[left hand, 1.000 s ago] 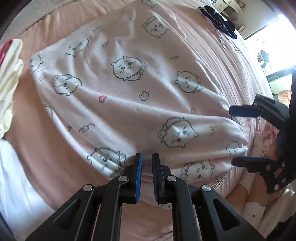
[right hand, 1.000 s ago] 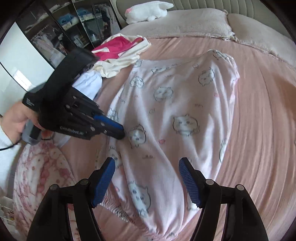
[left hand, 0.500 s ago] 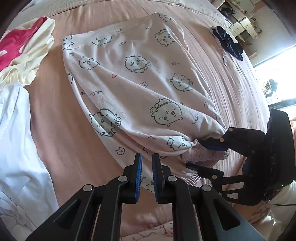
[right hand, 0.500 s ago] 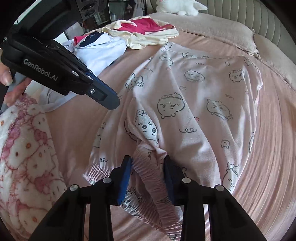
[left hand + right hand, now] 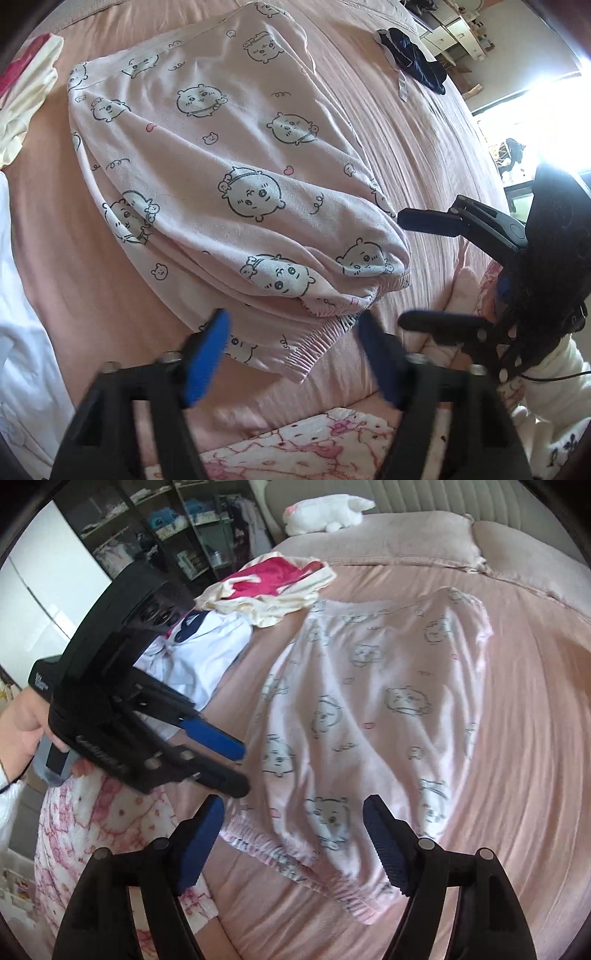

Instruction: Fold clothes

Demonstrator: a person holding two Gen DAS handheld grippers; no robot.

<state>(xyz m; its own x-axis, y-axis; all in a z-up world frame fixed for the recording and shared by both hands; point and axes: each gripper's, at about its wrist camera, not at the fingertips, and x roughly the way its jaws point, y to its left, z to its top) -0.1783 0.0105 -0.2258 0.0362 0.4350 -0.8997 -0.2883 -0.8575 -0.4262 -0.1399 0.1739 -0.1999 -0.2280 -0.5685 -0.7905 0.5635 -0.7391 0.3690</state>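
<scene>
Left wrist view: left gripper (image 5: 291,345) spread wide, empty; pink pajama pants (image 5: 236,177) lie dead ahead on the bed (image 5: 424,122), ribbed cuffs (image 5: 314,350) between the fingertips, long axis running away.

Right wrist view: right gripper (image 5: 295,834) also wide, empty, cuffs (image 5: 295,860) just ahead; both about equally near.

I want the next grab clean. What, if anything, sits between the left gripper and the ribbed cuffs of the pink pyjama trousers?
Nothing visible. The left gripper is open just short of the ribbed cuffs of the pyjama trousers, with only bare pink sheet between. The right gripper, also open, sits off to the side, not in the path.
</scene>
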